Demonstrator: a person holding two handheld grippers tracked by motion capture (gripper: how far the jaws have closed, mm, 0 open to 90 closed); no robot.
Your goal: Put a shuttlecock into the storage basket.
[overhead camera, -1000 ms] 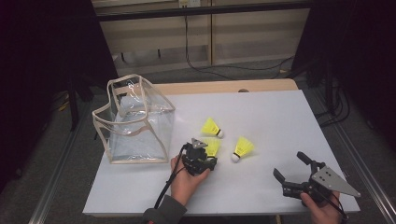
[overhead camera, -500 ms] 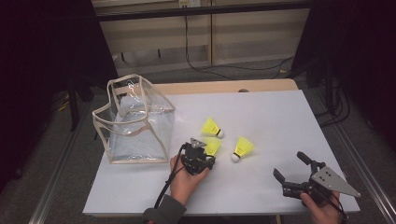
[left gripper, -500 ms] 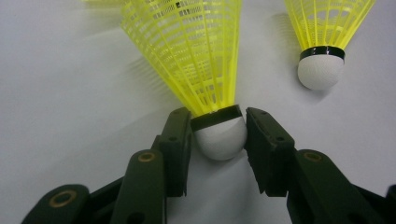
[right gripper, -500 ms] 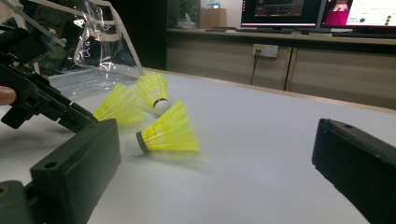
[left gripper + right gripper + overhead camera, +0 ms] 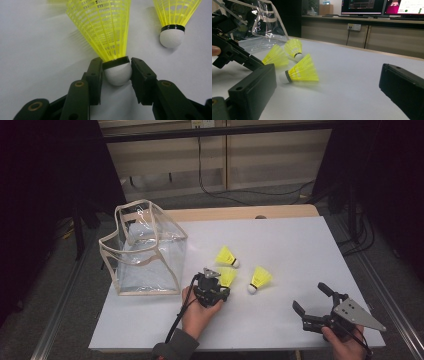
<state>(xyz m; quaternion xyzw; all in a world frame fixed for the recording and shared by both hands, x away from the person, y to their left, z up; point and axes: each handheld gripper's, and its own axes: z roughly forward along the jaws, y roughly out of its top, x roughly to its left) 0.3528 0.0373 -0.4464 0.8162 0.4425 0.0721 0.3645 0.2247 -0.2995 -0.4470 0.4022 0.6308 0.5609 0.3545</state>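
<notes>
- The left gripper (image 5: 117,75) was seen pinching the white cork of the middle shuttlecock (image 5: 105,32) near the centre of the white table (image 5: 300,245).
- The right gripper (image 5: 314,306) was held spread near the front right edge, with bare tabletop ahead.
- Two more yellow mesh shuttlecocks (image 5: 260,279) were lain just beside; a clear plastic bag (image 5: 142,250) was stood at the left.

shuttlecock (image 5: 113,37): yellow skirt, white cork, black band | table (image 5: 280,245): white
</notes>
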